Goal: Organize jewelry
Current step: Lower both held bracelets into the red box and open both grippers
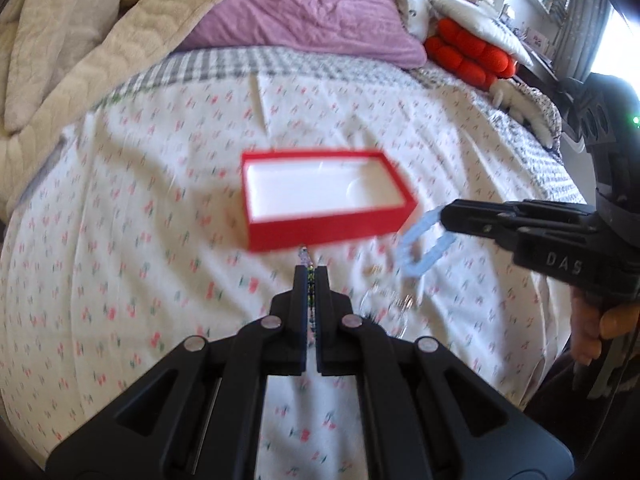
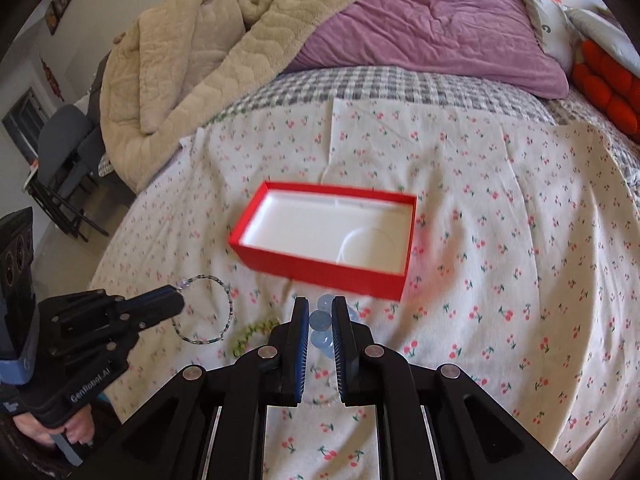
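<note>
A red box (image 1: pixel 320 200) with a white empty inside lies open on the cherry-print sheet; it also shows in the right wrist view (image 2: pixel 324 236). My left gripper (image 1: pixel 311 276) is shut on a thin multicolour beaded bracelet (image 2: pixel 212 308), which hangs as a loop from its tips just short of the box's near side. My right gripper (image 2: pixel 321 308) is shut on a light blue beaded bracelet (image 1: pixel 424 244), held above the sheet near the box's near right corner.
A green-yellow bracelet (image 2: pixel 252 332) lies on the sheet between the grippers. A clear bead bracelet (image 1: pixel 384 304) lies near the left gripper. A beige blanket (image 2: pixel 192 60), purple pillow (image 2: pixel 432 20) and red cushion (image 2: pixel 608 84) lie at the far side of the bed.
</note>
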The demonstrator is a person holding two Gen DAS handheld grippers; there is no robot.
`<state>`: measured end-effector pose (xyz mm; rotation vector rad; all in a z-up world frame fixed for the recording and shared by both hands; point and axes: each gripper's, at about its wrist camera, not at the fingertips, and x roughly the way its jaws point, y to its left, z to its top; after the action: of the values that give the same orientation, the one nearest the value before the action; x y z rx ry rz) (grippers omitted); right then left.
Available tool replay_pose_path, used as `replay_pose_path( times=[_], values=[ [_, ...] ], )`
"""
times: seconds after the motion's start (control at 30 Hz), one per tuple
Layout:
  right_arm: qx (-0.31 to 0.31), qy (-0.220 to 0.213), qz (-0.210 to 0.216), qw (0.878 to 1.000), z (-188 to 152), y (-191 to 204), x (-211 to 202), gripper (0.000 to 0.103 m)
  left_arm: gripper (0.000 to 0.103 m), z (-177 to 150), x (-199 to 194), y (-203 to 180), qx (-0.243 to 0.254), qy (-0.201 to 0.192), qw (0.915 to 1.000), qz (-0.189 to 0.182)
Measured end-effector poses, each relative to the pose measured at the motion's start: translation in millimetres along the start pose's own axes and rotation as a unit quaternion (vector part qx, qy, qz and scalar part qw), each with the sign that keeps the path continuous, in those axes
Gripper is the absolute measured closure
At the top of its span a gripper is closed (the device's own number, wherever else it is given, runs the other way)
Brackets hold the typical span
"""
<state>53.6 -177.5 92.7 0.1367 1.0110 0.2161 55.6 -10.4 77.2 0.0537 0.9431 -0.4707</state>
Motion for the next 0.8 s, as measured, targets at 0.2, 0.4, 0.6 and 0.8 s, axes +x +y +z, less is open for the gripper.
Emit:
replay_pose_path(
  times=[0.2, 0.4, 0.6, 0.8],
  values=[
    [-0.004, -0.036, 0.010, 0.999, 37.2, 10.3, -9.2, 0.091, 0.100, 35.9, 13.6, -1.3, -0.016, -0.018, 0.9994, -0.026],
    [0.002, -0.043, 0.015, 0.999, 63.1, 7.2, 7.1, 0.091, 0.100, 57.4, 44.7, 8.7, -0.034, -0.029, 0.9970, -0.063],
    [0.013, -0.019, 0.039, 0.999, 73.2, 4.6, 42.7, 0.091, 0.100, 61.2, 82.0, 25.4, -0.063, 0.000, 0.9958, -0.067],
    [0.019, 0.015, 0.001, 1.000, 65.5, -17.4, 74.0, 0.091, 0.100, 58.8, 99.1, 30.3, -0.042, 0.018, 0.9989, -0.001]
  ],
)
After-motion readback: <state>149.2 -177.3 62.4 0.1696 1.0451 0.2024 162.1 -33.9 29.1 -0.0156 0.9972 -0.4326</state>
